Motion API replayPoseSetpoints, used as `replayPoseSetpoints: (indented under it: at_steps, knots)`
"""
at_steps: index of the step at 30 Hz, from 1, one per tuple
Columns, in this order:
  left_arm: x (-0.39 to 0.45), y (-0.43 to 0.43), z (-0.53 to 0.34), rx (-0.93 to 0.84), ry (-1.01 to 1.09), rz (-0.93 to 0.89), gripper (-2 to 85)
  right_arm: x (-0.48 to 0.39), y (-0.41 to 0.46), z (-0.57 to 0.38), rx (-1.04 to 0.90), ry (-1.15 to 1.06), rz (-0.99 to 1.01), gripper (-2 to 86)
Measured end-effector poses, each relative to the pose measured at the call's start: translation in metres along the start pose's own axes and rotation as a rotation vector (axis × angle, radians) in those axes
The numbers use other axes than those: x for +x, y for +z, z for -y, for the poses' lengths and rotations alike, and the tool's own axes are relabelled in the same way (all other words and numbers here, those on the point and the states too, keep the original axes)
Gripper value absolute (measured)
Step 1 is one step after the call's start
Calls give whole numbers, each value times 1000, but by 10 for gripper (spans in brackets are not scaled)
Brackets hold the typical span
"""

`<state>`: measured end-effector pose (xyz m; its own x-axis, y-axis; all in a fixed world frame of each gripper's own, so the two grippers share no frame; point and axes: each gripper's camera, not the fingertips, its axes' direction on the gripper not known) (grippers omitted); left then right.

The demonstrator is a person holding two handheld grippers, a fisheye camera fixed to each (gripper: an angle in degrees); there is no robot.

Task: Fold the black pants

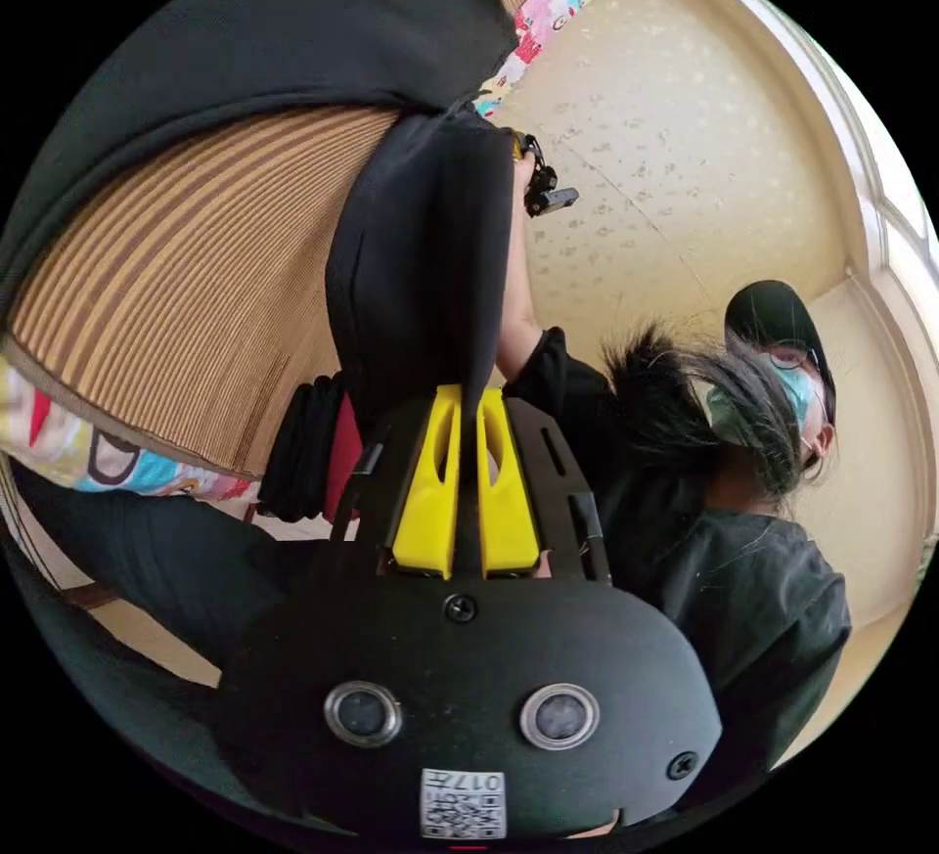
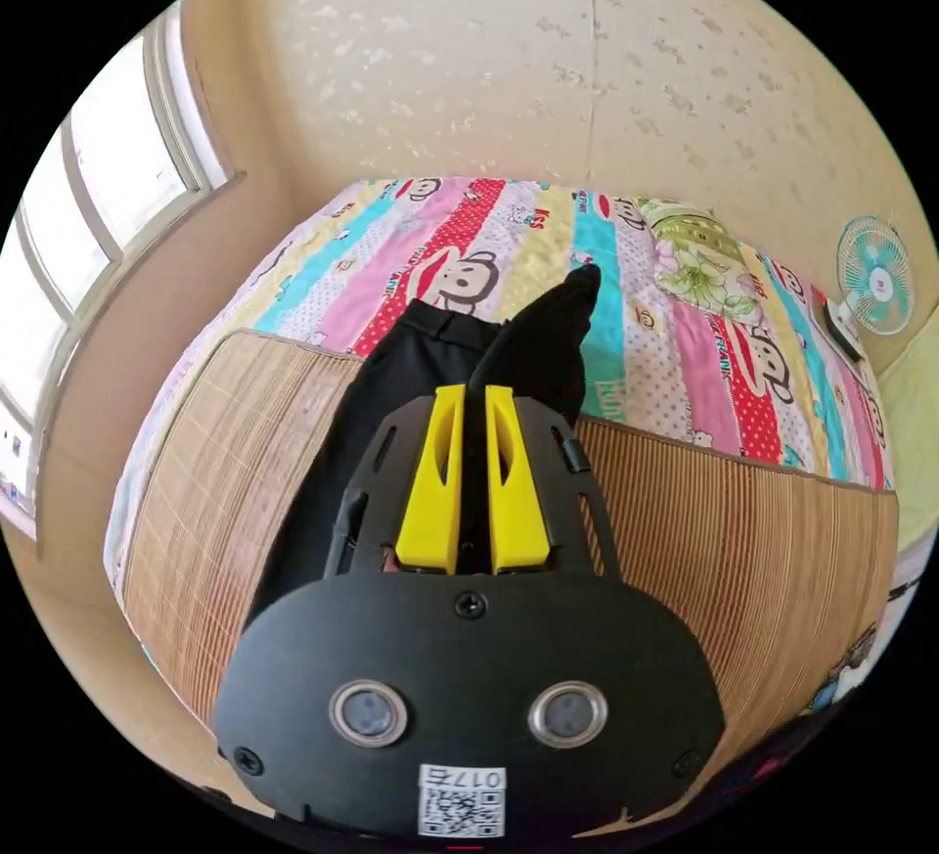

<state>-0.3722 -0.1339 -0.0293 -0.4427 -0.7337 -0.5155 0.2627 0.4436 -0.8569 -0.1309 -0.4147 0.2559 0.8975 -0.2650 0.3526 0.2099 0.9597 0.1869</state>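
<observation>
We hold the pants (image 2: 421, 384) with both grippers: the left gripper (image 1: 468, 394) has its jaws nearly closed on a lifted fold of black cloth, and the right gripper (image 2: 474, 394) pinches another fold the same way, probably so we can carry one end over the rest. The pants lie along the mat (image 2: 704, 541) toward the sheet (image 2: 685, 345). Bare mat on either side leaves room to lay the fold flat.
</observation>
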Motion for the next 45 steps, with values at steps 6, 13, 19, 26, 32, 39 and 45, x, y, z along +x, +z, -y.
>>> replayPoseSetpoints:
  at_steps: [6,13,19,26,32,39,45]
  knots:
    - [62,-122,14,141,55,436,21,-73,102,-41,-152,18,148,38]
    - [63,-156,43,-36,29,518,37,-67,39,-173,-164,-94,199,66]
    - [73,-146,36,-161,-3,498,39,-37,-47,-344,-349,8,248,73]
    - [84,-132,25,-288,-21,595,40,-91,-57,-477,-594,115,446,88]
    - [72,-125,2,-401,-49,616,39,-84,-72,-509,-633,321,456,34]
    - [80,-128,-64,-413,119,764,27,-83,-125,-528,-586,293,432,27]
    - [46,-139,-114,-252,38,971,70,-64,-127,-542,-620,304,406,54]
